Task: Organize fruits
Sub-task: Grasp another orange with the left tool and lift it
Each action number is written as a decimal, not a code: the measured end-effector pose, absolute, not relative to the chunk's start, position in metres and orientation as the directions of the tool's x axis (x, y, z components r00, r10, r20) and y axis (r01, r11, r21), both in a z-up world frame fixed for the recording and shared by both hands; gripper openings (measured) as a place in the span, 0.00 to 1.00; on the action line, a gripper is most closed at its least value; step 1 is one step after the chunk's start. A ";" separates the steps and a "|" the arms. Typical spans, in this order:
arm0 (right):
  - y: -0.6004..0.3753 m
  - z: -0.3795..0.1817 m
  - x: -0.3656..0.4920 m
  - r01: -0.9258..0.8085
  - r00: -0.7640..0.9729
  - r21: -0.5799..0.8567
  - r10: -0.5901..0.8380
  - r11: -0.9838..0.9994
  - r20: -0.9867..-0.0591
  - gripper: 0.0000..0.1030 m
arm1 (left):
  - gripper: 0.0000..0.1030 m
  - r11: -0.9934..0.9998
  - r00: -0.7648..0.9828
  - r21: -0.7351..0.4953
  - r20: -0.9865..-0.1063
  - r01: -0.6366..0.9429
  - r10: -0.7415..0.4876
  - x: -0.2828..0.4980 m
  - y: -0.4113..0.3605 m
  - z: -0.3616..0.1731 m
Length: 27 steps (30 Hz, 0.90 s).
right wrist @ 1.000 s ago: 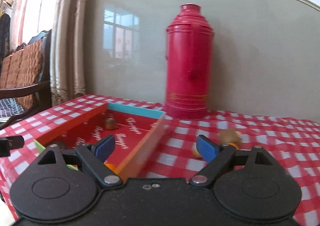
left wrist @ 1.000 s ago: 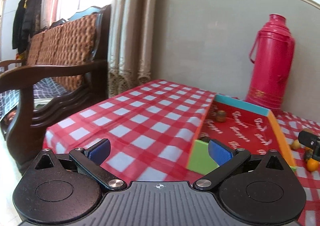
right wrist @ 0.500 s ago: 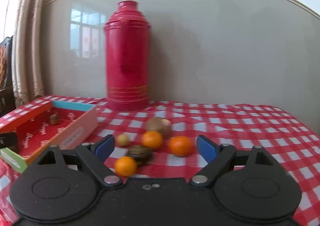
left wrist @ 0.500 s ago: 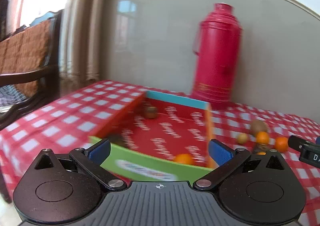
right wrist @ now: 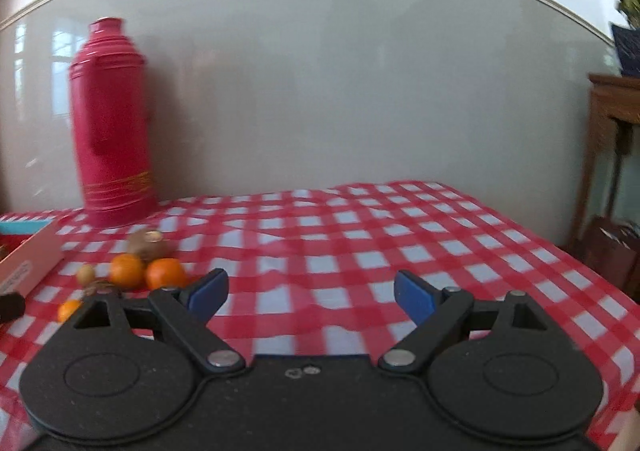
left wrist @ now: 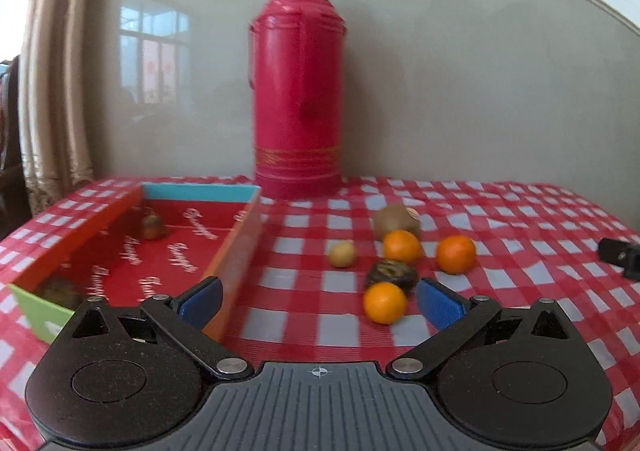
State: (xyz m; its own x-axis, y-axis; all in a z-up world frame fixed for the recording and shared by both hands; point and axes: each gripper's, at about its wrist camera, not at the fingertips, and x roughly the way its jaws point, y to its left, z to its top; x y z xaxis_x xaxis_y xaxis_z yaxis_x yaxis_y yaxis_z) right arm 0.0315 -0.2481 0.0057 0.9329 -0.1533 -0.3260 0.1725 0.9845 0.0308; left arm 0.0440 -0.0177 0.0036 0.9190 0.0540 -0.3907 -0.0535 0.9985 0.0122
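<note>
Left wrist view: left gripper (left wrist: 318, 301) wide open, empty, above loose oranges (left wrist: 385, 302) beside tray (left wrist: 236, 251); right gripper (right wrist: 310, 293) open, empty.

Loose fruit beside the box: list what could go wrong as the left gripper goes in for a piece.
1. The nearest orange touches the dark fruit; the open left gripper closing there might nudge both and set them rolling.
2. The box wall stands close by the left finger, which might catch it.
3. The thermos stands behind and could tip on an overreach.

both wrist views low over table (left wrist: 500, 211), sharing thermos (left wrist: 298, 91)
</note>
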 end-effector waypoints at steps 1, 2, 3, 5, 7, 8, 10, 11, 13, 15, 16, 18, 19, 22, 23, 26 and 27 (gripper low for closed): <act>-0.254 0.005 0.031 0.185 0.931 0.039 -0.162 0.982 -0.328 0.81 | 0.99 0.999 0.917 0.016 -0.396 -0.048 0.050 0.048 -0.022 0.002; -0.257 0.005 0.032 0.196 0.929 0.044 -0.172 0.980 -0.327 0.81 | 0.99 0.999 0.915 0.017 -0.402 -0.043 0.046 0.052 -0.026 0.001; -0.260 0.004 0.032 0.207 0.927 0.046 -0.181 0.977 -0.327 0.81 | 0.99 0.999 0.914 0.015 -0.404 -0.038 0.041 0.054 -0.028 0.000; -0.264 0.002 0.036 0.218 0.924 0.050 -0.190 0.975 -0.333 0.81 | 0.89 0.999 0.908 0.022 -0.417 -0.025 0.031 0.061 -0.034 -0.003; -0.266 0.002 0.040 0.226 0.922 0.047 -0.198 0.973 -0.332 0.81 | 0.81 1.000 0.896 0.015 -0.443 -0.011 0.017 0.069 -0.038 -0.007; -0.267 0.001 0.040 0.227 0.922 0.044 -0.201 0.973 -0.331 0.81 | 0.80 1.000 0.892 0.012 -0.452 -0.009 0.014 0.072 -0.041 -0.009; -0.269 0.002 0.042 0.226 0.922 0.038 -0.201 0.973 -0.330 0.81 | 0.79 1.000 0.885 0.019 -0.466 -0.005 0.013 0.078 -0.047 -0.012; -0.269 0.001 0.044 0.225 0.922 0.032 -0.202 0.974 -0.331 0.81 | 0.78 1.000 0.881 0.024 -0.474 0.002 0.010 0.081 -0.051 -0.014; -0.270 0.000 0.046 0.224 0.919 0.016 -0.206 0.974 -0.335 0.81 | 0.67 0.999 0.871 0.031 -0.491 0.008 0.008 0.090 -0.056 -0.018; -0.271 0.000 0.046 0.228 0.918 -0.002 -0.215 0.974 -0.334 0.81 | 0.57 1.000 0.862 0.025 -0.507 0.010 0.004 0.096 -0.057 -0.021; -0.272 0.000 0.046 0.234 0.916 -0.008 -0.223 0.972 -0.334 0.81 | 0.55 1.000 0.854 0.018 -0.520 0.008 0.003 0.100 -0.057 -0.022; -0.278 -0.001 0.045 0.250 0.911 -0.006 -0.237 0.968 -0.337 0.81 | 0.46 1.000 0.841 0.009 -0.541 0.003 0.003 0.106 -0.056 -0.025; -0.281 -0.002 0.045 0.257 0.909 -0.001 -0.242 0.966 -0.340 0.81 | 0.31 1.000 0.839 0.003 -0.544 0.006 -0.004 0.107 -0.056 -0.026; -0.285 -0.002 0.044 0.273 0.904 0.001 -0.256 0.962 -0.342 0.81 | 0.31 1.000 0.834 -0.002 -0.552 0.009 -0.008 0.107 -0.056 -0.026; -0.285 -0.002 0.044 0.274 0.904 0.001 -0.257 0.962 -0.342 0.81 | 0.31 1.000 0.837 -0.012 -0.548 0.013 -0.017 0.105 -0.056 -0.025; -0.282 -0.003 0.045 0.267 0.904 -0.001 -0.251 0.964 -0.346 0.81 | 0.31 1.000 0.848 -0.012 -0.530 0.023 -0.026 0.098 -0.055 -0.021; -0.279 -0.002 0.046 0.262 0.906 -0.001 -0.246 0.965 -0.345 0.81 | 0.31 1.000 0.852 -0.011 -0.523 0.027 -0.028 0.095 -0.054 -0.020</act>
State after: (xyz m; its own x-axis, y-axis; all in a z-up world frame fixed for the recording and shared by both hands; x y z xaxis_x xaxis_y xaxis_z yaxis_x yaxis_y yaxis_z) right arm 0.0455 -0.2793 -0.0025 0.9058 -0.2463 -0.3449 0.2620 0.9651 -0.0011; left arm 0.0952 -0.0544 -0.0197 0.8519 -0.0285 -0.5229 0.0268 0.9996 -0.0108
